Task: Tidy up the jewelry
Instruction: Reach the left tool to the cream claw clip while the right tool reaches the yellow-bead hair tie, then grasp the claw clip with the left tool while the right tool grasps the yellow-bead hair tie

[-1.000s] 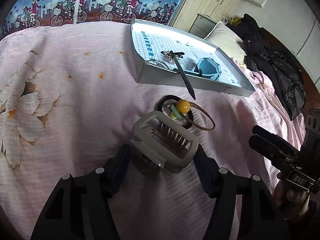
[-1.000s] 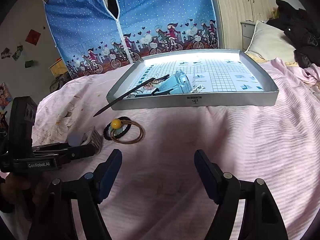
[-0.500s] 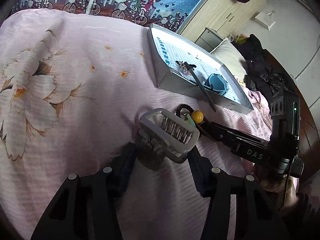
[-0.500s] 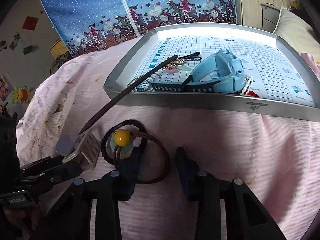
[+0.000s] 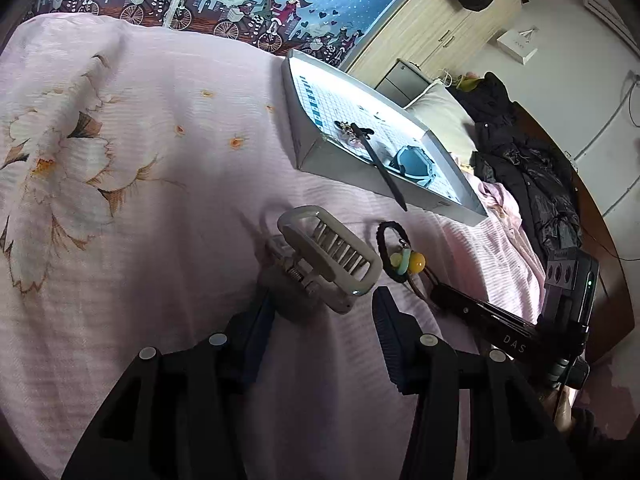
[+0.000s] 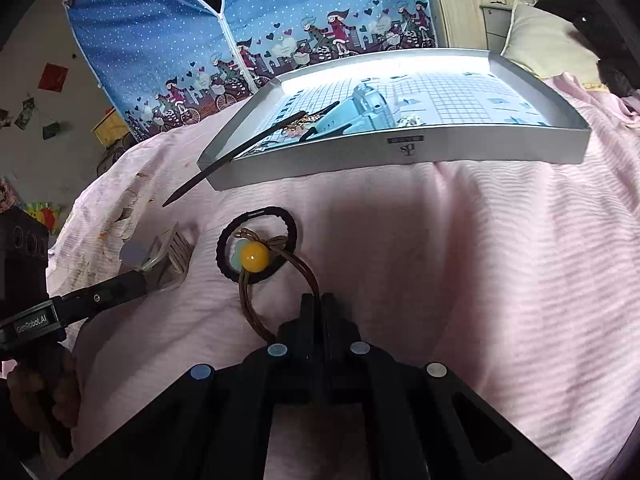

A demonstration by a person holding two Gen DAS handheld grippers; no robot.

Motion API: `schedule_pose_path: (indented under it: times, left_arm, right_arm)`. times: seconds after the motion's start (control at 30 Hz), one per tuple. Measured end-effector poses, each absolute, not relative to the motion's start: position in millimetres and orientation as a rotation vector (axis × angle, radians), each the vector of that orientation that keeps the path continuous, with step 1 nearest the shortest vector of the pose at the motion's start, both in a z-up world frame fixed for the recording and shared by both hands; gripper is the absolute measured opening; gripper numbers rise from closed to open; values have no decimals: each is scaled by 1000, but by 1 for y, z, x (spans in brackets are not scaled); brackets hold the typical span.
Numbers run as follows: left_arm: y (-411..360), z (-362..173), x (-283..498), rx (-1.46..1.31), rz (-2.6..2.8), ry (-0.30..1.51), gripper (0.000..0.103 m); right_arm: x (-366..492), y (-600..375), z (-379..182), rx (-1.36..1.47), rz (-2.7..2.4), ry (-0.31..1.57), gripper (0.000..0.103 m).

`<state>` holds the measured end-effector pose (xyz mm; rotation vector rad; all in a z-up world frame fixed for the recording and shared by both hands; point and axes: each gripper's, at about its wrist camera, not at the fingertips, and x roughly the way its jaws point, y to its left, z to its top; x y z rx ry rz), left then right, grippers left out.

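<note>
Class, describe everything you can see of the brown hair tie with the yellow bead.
The brown hair tie is a thin double-stranded elastic loop knotted at a glossy yellow bead, with a pale green-blue piece beside it. It lies on the pink bedspread, overlapping a black hair tie. The right gripper is shut on its near end.

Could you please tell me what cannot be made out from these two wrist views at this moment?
- Right gripper: its shut fingers hide whether the brown elastic hair tie is really pinched.
- Beige plastic claw clip: whether the left gripper touches it is unclear; its base is hidden.
- Small pale item in the grey cardboard tray, beside the blue watch: too small.
</note>
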<state>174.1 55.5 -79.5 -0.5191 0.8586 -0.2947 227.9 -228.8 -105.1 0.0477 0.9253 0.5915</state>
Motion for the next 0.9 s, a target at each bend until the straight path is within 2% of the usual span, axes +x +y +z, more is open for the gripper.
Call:
schedule_pose_path:
  times: [0.5, 0.53, 0.57, 0.6, 0.67, 0.9]
  left_arm:
    - [62, -64, 181, -562, -231, 764, 45]
    - [60, -64, 183, -551, -231, 768, 43]
    - [58, -64, 184, -541, -226, 774, 31]
    - [57, -66, 185, -535, -212, 782, 24]
    - [61, -69, 184, -555, -206, 786, 16]
    - [69, -76, 185, -615, -227, 784, 13]
  right_arm:
    - [228, -219, -103, 12, 558, 894, 5]
    - [229, -219, -103, 15, 562, 896, 5]
    - [229, -217, -104, 19, 565, 899, 5]
    - [230, -217, -104, 22, 570, 904, 5]
    - [231, -218, -105, 27, 576, 911, 5]
    - [234, -218, -111, 71, 600, 950, 5]
